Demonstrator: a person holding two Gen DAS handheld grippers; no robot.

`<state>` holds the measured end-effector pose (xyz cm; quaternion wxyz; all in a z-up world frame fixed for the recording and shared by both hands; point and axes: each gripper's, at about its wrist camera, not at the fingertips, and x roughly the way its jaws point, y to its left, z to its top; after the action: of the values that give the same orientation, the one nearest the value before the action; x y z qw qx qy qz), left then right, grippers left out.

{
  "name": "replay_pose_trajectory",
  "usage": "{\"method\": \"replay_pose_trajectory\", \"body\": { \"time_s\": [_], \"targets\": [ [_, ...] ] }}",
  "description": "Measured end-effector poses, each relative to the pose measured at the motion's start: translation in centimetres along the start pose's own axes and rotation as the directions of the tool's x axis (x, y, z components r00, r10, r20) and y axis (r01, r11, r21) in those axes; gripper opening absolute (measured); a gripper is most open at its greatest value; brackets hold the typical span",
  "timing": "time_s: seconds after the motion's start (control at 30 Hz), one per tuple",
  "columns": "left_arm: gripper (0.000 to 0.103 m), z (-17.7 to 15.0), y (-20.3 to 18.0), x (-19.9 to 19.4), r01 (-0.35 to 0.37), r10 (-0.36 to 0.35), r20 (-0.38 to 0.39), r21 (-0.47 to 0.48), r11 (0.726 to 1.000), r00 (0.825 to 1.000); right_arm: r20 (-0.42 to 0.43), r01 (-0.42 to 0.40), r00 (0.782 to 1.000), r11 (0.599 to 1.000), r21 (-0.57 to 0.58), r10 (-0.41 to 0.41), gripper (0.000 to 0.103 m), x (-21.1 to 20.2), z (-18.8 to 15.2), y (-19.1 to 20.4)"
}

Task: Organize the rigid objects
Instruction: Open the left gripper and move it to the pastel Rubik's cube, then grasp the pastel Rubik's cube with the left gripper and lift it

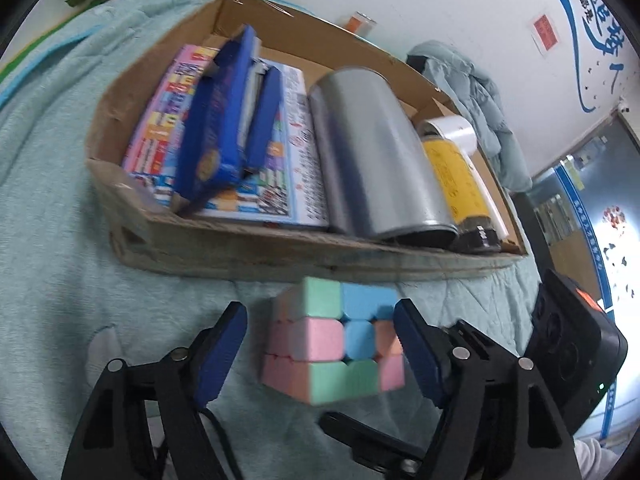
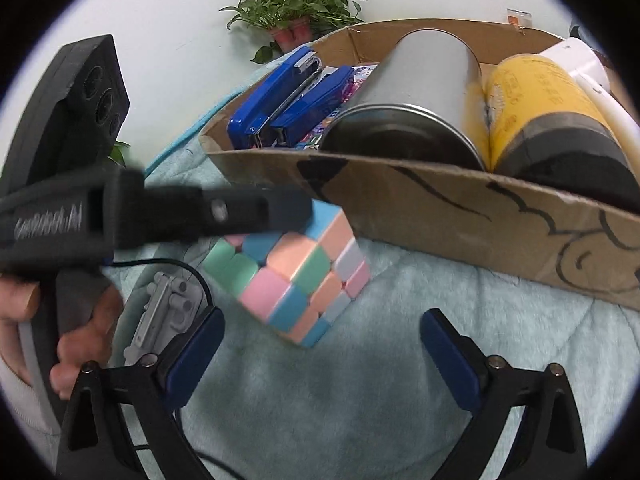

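Observation:
A pastel puzzle cube [image 1: 334, 340] sits on the teal blanket just in front of the cardboard box [image 1: 248, 246]. My left gripper [image 1: 320, 350] is open, its blue pads on either side of the cube, not closed on it. In the right wrist view the cube [image 2: 292, 280] lies ahead of my right gripper [image 2: 320, 354], which is open and empty; the left gripper's finger [image 2: 248, 212] reaches over the cube's top. The box [image 2: 460, 216] holds a blue stapler [image 1: 228, 120], a silver can [image 1: 376, 156], a yellow bottle [image 1: 460, 176] and a colourful book [image 1: 276, 184].
A white roll [image 1: 456, 128] lies at the box's far end. A potted plant [image 2: 296, 12] stands behind the box by the wall. A grey plastic part [image 2: 160, 312] and a black cable lie on the blanket near my right gripper. A teal jacket [image 1: 476, 96] is beyond the box.

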<state>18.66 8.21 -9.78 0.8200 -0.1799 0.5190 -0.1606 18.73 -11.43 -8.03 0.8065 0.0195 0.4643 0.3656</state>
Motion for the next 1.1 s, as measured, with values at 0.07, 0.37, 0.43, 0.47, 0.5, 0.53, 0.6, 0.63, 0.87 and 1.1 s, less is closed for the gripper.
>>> {"method": "replay_pose_trajectory", "body": {
  "time_s": [0.07, 0.37, 0.43, 0.47, 0.5, 0.53, 0.6, 0.63, 0.87, 1.1],
  "targets": [
    [0.063, -0.4, -0.9, 0.4, 0.006, -0.006, -0.025, 0.022, 1.000, 1.000, -0.002, -0.008, 1.000, 1.000, 0.003, 0.008, 0.091, 0.1, 0.0, -0.2],
    [0.063, -4.0, -7.7, 1.5, 0.058, -0.046, -0.108, 0.113, 0.992, 0.993, -0.034, -0.019, 0.999, 1.000, -0.010, 0.019, 0.083, -3.0, -3.5, -1.6],
    [0.063, -5.0, -8.9, 2.2, 0.077, -0.066, -0.133, 0.078, 0.994, 0.989, -0.050, 0.001, 0.999, 1.000, -0.008, -0.001, 0.083, -4.4, -5.0, -2.2],
    [0.063, -5.5, -9.3, 2.7, 0.088, -0.079, -0.146, 0.056, 0.995, 0.986, -0.057, 0.011, 0.998, 1.000, -0.009, -0.012, 0.083, -4.6, -4.9, -2.4],
    [0.063, -5.8, -9.6, 2.8, 0.097, -0.089, -0.147, 0.044, 0.994, 0.985, -0.066, 0.023, 0.998, 1.000, -0.010, -0.024, 0.083, -4.9, -5.4, -2.6],
    [0.063, -6.1, -9.9, 3.0, 0.101, -0.096, -0.150, 0.030, 0.994, 0.984, -0.069, 0.039, 0.997, 0.999, -0.016, -0.040, 0.083, -5.4, -5.8, -2.7],
    [0.065, -6.3, -10.3, 3.3, 0.099, -0.093, -0.157, 0.029, 0.995, 0.983, -0.067, 0.050, 0.996, 0.998, -0.029, -0.052, 0.083, -5.7, -6.3, -2.8],
    [0.065, -6.4, -10.4, 3.4, 0.097, -0.091, -0.160, 0.034, 0.995, 0.983, -0.064, 0.054, 0.996, 0.998, -0.033, -0.056, 0.082, -5.8, -6.4, -2.8],
    [0.069, -7.3, -10.2, 3.5, 0.108, -0.102, -0.184, 0.025, 0.994, 0.978, -0.077, 0.099, 0.992, 0.995, -0.031, -0.101, 0.081, -5.4, -6.4, -2.0],
    [0.068, -7.1, -9.5, 3.5, 0.122, -0.118, -0.170, 0.010, 0.993, 0.978, -0.079, 0.118, 0.990, 0.993, -0.022, -0.119, 0.074, -5.1, -6.7, -2.0]
  ]
}}
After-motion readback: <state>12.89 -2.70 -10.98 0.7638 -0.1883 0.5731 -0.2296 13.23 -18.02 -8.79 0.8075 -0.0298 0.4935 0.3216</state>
